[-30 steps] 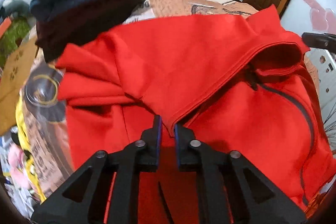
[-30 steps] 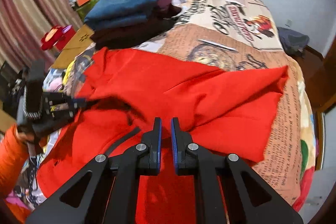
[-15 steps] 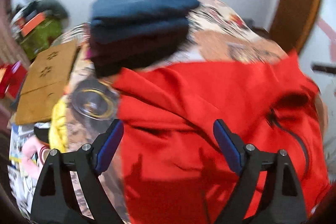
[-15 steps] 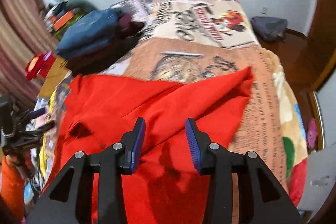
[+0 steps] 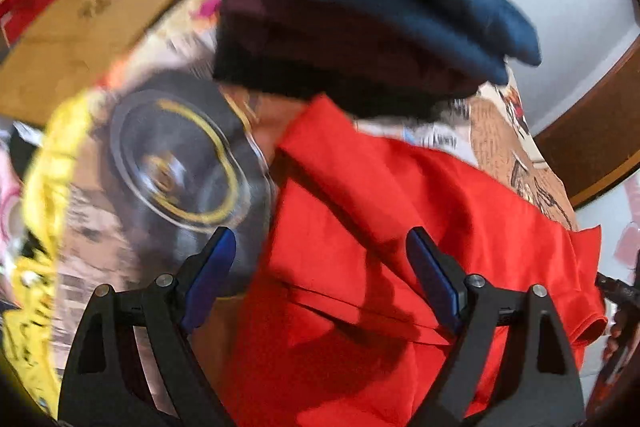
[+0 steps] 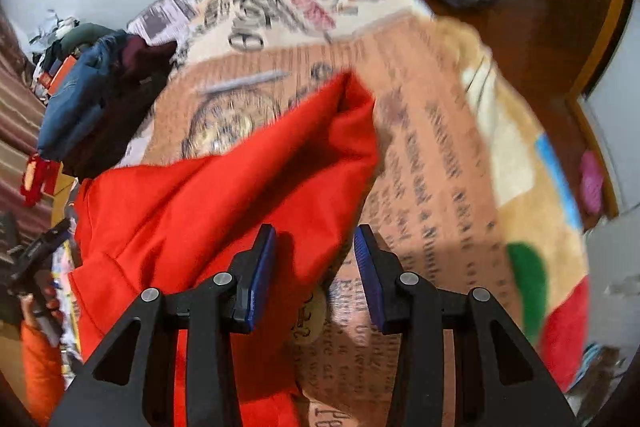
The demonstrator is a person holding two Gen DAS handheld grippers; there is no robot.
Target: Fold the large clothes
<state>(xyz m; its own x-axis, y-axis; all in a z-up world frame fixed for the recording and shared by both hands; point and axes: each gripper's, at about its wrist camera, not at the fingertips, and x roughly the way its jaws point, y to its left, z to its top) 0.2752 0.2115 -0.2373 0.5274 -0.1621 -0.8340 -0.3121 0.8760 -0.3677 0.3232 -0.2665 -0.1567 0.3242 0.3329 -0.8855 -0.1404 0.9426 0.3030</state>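
Observation:
A red jacket (image 5: pixel 400 227) lies spread and partly folded on a bed with a printed blanket (image 6: pixel 440 155). My left gripper (image 5: pixel 322 271) is open and empty, just above the jacket's left edge. My right gripper (image 6: pixel 316 267) is open and empty, over the jacket's right edge (image 6: pixel 260 187), where the fabric meets the blanket. The left gripper also shows at the far left of the right wrist view (image 6: pixel 36 251). Both views are blurred by motion.
A stack of folded dark blue and maroon clothes (image 5: pixel 380 15) sits on the bed behind the jacket; it also shows in the right wrist view (image 6: pixel 92 99). A cardboard box (image 5: pixel 80 31) and clutter lie left of the bed. A wooden door (image 6: pixel 580 7) stands to the right.
Both grippers let go of the red jacket and opened. The left gripper swung towards the jacket's left edge, the right towards its right edge.

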